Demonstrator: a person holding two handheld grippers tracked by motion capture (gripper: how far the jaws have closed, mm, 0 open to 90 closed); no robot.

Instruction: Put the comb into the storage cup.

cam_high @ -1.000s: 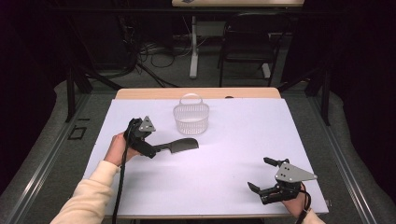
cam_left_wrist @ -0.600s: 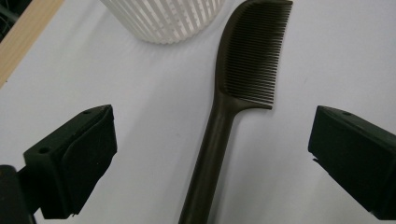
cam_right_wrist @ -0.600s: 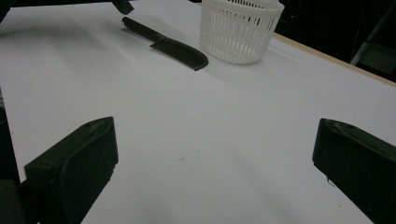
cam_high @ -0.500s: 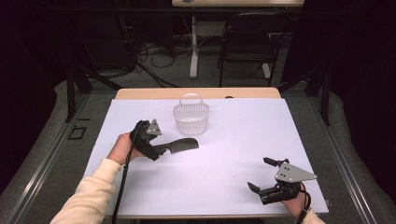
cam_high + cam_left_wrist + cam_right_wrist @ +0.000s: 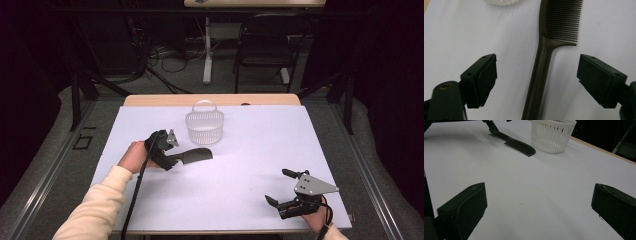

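The comb (image 5: 554, 47) is a dull dark brown-black, its fine teeth making a close striped pattern. The small basket (image 5: 205, 126) is white, its wall a lattice of narrow vertical slots (the looped handle is white too). The table cover (image 5: 250, 200) is plain pale lavender-white, with a light wood edge along the far side. Both the left gripper (image 5: 537, 82) and the right gripper (image 5: 539, 212) have matte black jaws; the right one carries a grey plate. The person's sleeve (image 5: 95, 210) is cream.

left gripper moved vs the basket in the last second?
Barely. The left gripper sits at the same spot left of the basket; its jaws have just been closing around the comb handle, not yet touching.
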